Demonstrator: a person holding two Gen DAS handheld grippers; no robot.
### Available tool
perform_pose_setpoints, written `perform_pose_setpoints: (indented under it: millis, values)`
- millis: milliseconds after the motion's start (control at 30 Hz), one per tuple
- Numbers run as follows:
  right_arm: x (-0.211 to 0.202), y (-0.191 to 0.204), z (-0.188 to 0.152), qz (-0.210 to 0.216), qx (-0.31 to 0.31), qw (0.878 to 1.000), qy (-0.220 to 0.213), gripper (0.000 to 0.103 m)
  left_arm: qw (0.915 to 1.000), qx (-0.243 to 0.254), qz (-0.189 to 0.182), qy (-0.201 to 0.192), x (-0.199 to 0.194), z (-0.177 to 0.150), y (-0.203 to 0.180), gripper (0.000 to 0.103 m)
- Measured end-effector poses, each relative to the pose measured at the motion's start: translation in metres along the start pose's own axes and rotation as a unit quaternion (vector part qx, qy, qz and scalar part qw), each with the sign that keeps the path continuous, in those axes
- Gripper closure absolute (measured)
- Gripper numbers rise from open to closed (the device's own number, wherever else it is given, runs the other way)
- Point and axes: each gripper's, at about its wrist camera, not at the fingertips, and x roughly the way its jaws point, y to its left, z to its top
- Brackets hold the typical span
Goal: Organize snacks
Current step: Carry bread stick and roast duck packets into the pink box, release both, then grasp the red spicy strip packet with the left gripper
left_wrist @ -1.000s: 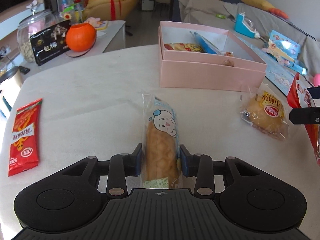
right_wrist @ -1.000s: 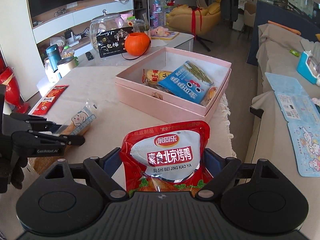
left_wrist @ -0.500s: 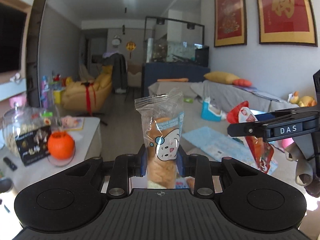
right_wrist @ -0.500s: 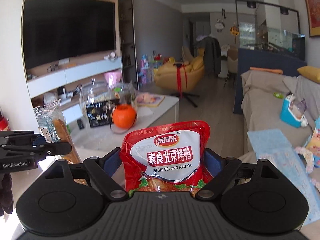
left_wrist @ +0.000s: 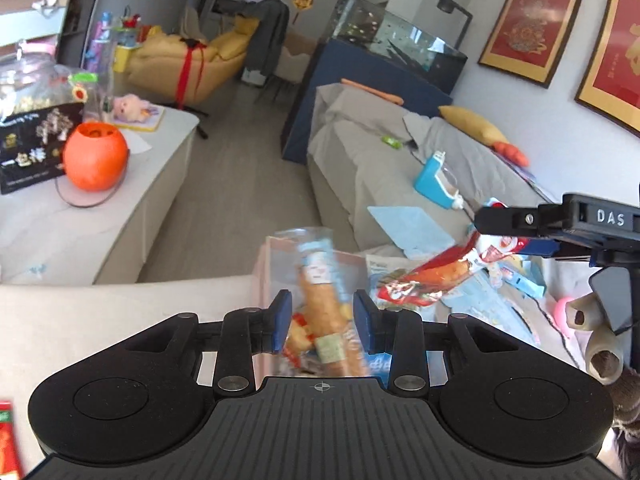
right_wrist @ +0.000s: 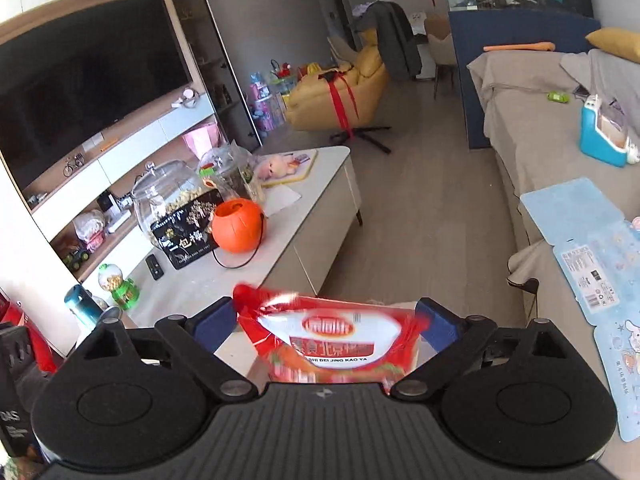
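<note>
A: While the orange pumpkin pail (left_wrist: 95, 157) sits at the left of the frame, where's the bread?

B: Low centre: the left gripper (left_wrist: 321, 325) has released, pads apart, and the blurred bread packet (left_wrist: 326, 312) lies between them untouched, long axis pointing away, over the pink box (left_wrist: 264, 272).

A: And to the right?

B: The right gripper (right_wrist: 325, 326) looks spread too; the red duck pouch (right_wrist: 334, 340) seems loose between its pads, broad side across, over the box's right part as far as I can judge.
</note>
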Motion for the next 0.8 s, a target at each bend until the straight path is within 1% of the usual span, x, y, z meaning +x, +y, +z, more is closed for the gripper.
perform_pose_setpoints:
  millis: [33, 100, 167, 233, 267, 300, 367, 400, 467, 500, 567, 600, 667, 700, 767, 800]
  values:
    - [0.000, -0.004, -0.004, -0.006, -0.004, 1.000, 0.002, 0.006, 0.9999, 0.004, 0.014, -0.006, -0.011, -0.004, 0.008, 0.066]
    - [0.000, -0.008, -0.020, -0.020, -0.014, 1.000, 0.015, 0.006, 0.9991, 0.012, 0.040, -0.004, -0.029, -0.014, 0.028, 0.066]
    - [-0.001, -0.011, -0.041, -0.018, -0.035, 0.998, 0.041, 0.006, 0.9963, 0.012, 0.085, -0.005, -0.048, -0.026, 0.053, 0.066]
    - [-0.004, -0.012, -0.058, -0.005, -0.049, 0.997, 0.055, 0.007, 0.9916, -0.009, 0.129, -0.008, -0.061, -0.039, 0.078, 0.066]
    - [-0.005, -0.011, -0.064, 0.001, -0.053, 0.997, 0.056, 0.007, 0.9886, -0.032, 0.147, -0.009, -0.066, -0.047, 0.091, 0.066]
    - [-0.005, -0.010, -0.067, 0.006, -0.054, 0.997, 0.052, 0.007, 0.9864, -0.054, 0.155, -0.008, -0.068, -0.053, 0.102, 0.066]
    - [0.000, -0.008, -0.062, 0.011, -0.040, 0.998, 0.041, 0.007, 0.9835, -0.090, 0.156, -0.007, -0.073, -0.062, 0.122, 0.066]
    - [0.005, -0.006, -0.057, 0.019, -0.024, 0.999, 0.044, 0.007, 0.9825, -0.097, 0.159, -0.010, -0.078, -0.067, 0.129, 0.066]
    - [0.013, 0.000, -0.050, 0.033, -0.011, 0.998, 0.047, 0.007, 0.9802, -0.084, 0.178, -0.016, -0.089, -0.074, 0.137, 0.066]
    - [0.012, 0.005, -0.049, 0.030, -0.021, 0.998, 0.044, 0.007, 0.9773, -0.076, 0.197, -0.018, -0.096, -0.076, 0.140, 0.066]
    - [0.008, 0.015, -0.054, 0.006, -0.069, 0.997, 0.045, 0.007, 0.9706, -0.074, 0.229, -0.014, -0.109, -0.083, 0.150, 0.066]
    - [0.007, 0.018, -0.060, -0.002, -0.088, 0.995, 0.054, 0.007, 0.9674, -0.079, 0.240, -0.011, -0.115, -0.088, 0.159, 0.066]
    - [0.006, 0.015, -0.075, -0.006, -0.107, 0.991, 0.084, 0.007, 0.9641, -0.093, 0.249, -0.005, -0.127, -0.097, 0.172, 0.066]
    - [0.006, 0.013, -0.085, -0.012, -0.110, 0.989, 0.098, 0.009, 0.9638, -0.097, 0.248, -0.004, -0.130, -0.101, 0.177, 0.066]
    - [0.005, 0.008, -0.101, -0.023, -0.118, 0.987, 0.111, 0.022, 0.9633, -0.104, 0.247, 0.000, -0.132, -0.109, 0.183, 0.066]
    - [0.006, 0.004, -0.107, -0.028, -0.122, 0.985, 0.119, 0.034, 0.9631, -0.108, 0.247, 0.001, -0.132, -0.114, 0.186, 0.066]
